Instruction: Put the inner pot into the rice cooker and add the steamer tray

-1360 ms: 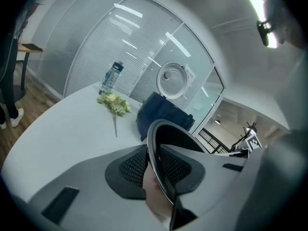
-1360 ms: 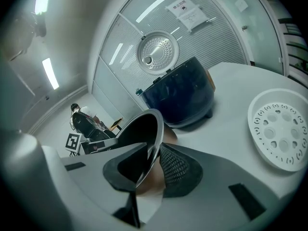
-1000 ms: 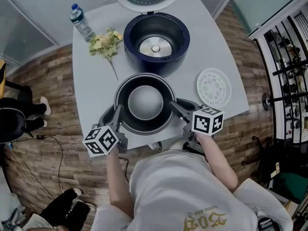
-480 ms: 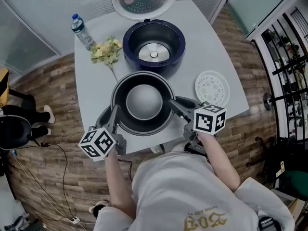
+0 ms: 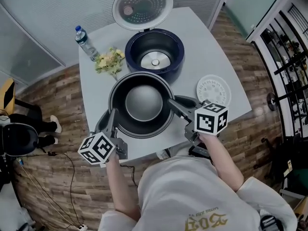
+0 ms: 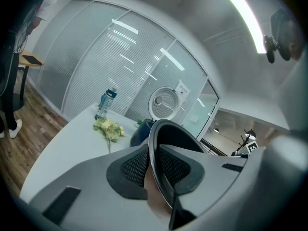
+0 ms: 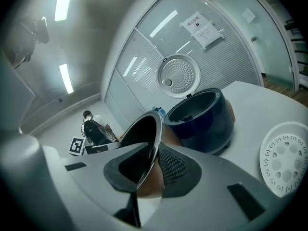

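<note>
The dark inner pot (image 5: 140,104) hangs above the white table (image 5: 96,95), held by its rim on both sides. My left gripper (image 5: 112,120) is shut on the pot's left rim (image 6: 156,162), and my right gripper (image 5: 174,107) is shut on its right rim (image 7: 151,153). Beyond it stands the dark blue rice cooker (image 5: 155,53), lid (image 5: 143,0) open, with its heating plate showing. The cooker (image 7: 202,119) also appears in the right gripper view. The white perforated steamer tray (image 5: 213,90) lies on the table to the right, and shows again (image 7: 284,160) at the right of the right gripper view.
A water bottle (image 5: 83,39) and a bunch of yellow flowers (image 5: 110,60) lie at the table's back left. The bottle (image 6: 105,102) and the flowers (image 6: 109,128) show in the left gripper view. A shelf rack (image 5: 288,47) stands at the far right. Cables run over the wooden floor (image 5: 48,177).
Both grippers have lifted the inner pot off the table; it now looks larger and sits closer to the rice cooker in the head view.
</note>
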Available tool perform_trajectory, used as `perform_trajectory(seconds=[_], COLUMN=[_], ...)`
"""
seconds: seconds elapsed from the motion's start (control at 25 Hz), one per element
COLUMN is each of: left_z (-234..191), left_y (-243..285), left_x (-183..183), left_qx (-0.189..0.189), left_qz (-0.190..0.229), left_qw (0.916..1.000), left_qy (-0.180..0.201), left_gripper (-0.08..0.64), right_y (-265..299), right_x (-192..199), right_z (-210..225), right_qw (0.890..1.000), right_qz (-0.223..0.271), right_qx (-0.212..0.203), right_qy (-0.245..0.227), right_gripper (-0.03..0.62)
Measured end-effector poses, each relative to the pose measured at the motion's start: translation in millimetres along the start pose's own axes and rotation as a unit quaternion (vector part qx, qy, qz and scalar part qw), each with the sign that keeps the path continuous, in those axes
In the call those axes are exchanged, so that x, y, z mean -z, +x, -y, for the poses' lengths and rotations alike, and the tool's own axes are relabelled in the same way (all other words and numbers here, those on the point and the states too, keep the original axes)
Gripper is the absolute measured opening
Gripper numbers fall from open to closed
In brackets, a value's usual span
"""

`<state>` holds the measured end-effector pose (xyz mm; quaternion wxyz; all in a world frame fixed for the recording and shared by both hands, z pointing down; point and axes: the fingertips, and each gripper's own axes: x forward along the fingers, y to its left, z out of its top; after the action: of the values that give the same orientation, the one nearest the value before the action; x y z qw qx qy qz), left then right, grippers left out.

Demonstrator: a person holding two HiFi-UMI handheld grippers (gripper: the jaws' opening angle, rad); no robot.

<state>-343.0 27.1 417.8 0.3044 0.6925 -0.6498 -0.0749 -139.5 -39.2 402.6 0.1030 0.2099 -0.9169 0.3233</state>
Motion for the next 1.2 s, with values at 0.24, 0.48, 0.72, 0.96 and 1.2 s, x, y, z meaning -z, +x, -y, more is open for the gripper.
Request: perform_trajectory(seconds=[0.24, 0.48, 0.72, 0.96, 1.2], left_z=[5.1, 17.0, 26.2, 29.1, 44.5], left_y=[-5.1, -7.6, -12.5, -4.3, 5.4], left_x=[-24.1, -49.9, -75.1, -96.3, -119.5], left_qx=[0.003, 0.009, 0.01, 0.018, 0.037], left_qz=[0.013, 0.03, 0.051, 0.062, 0.078], left_qw=[0.9999, 0.9993, 0.998, 0.997, 0.9948], left_qy=[0.011, 0.021, 0.037, 0.043, 0.053], left_gripper=[0.067, 0.067, 0.067, 0.067, 0.067], right_y=[1.2, -1.4, -1.3, 3.0, -3.6], right_x=[-19.3, -44.5, -62.1, -84.3, -108.8], right_z=[-13.4, -23.8, -34.2, -37.1, -37.8], right_qw=[1.0, 0.999, 0.997, 0.996, 0.994], right_qz=[0.015, 0.032, 0.048, 0.062, 0.086], right_qx=[-0.011, -0.019, -0.028, -0.029, -0.025], right_qy=[-0.013, -0.031, -0.045, -0.055, -0.062], right_gripper=[0.077, 0.077, 0.078, 0.078, 0.078])
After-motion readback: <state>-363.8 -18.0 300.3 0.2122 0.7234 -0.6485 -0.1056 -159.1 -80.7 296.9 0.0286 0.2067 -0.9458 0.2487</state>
